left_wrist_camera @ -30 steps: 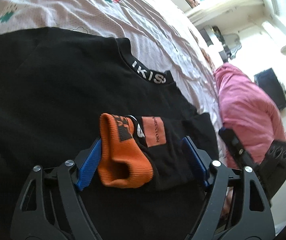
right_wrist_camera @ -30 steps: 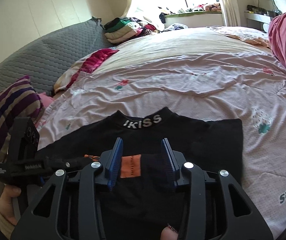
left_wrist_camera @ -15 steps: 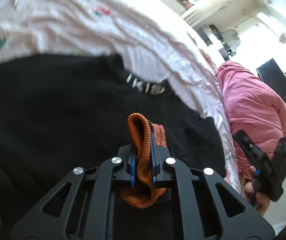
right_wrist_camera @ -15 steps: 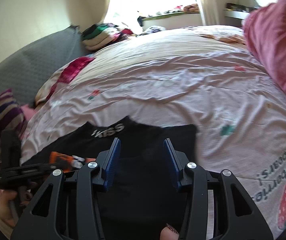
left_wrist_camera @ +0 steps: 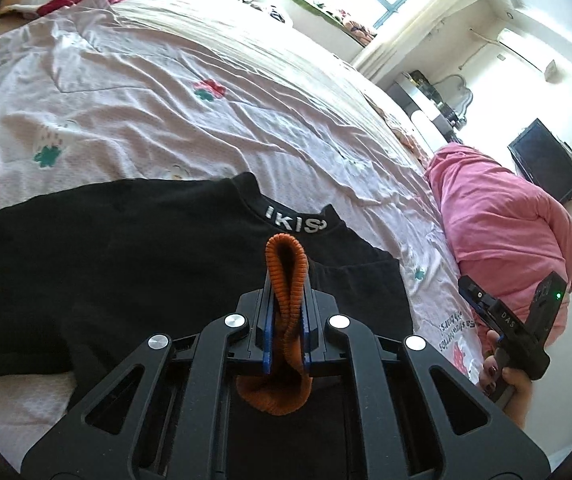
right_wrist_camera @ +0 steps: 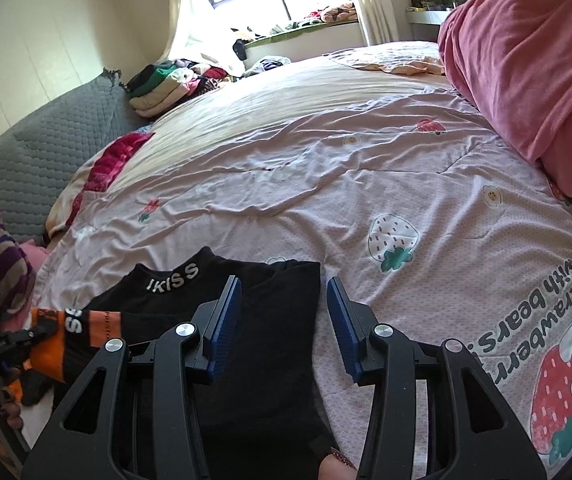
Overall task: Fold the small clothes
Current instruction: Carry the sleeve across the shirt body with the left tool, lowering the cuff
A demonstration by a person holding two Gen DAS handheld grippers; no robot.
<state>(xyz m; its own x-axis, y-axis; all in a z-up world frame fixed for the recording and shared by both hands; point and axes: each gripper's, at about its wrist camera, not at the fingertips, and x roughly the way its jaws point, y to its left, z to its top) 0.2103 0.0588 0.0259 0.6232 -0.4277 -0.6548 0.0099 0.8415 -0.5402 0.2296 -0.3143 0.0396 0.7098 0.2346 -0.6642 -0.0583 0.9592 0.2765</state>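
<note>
My left tool (left_wrist_camera: 285,334) pinches the orange cuff of a black and orange sock (left_wrist_camera: 286,280), the ribbed cuff folded in a loop above the pads, the rest hanging below. Under it the black top (left_wrist_camera: 125,264) with "IKISS" on its collar lies flat on the bed (left_wrist_camera: 165,100).

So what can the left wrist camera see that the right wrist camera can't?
Only the left wrist view shows the orange sock cuff pinched between the shut left gripper, plus a dark screen on the wall. Only the right wrist view shows the open, empty right gripper, the grey headboard and a clothes pile. Both show the black top and the pink blanket.
</note>
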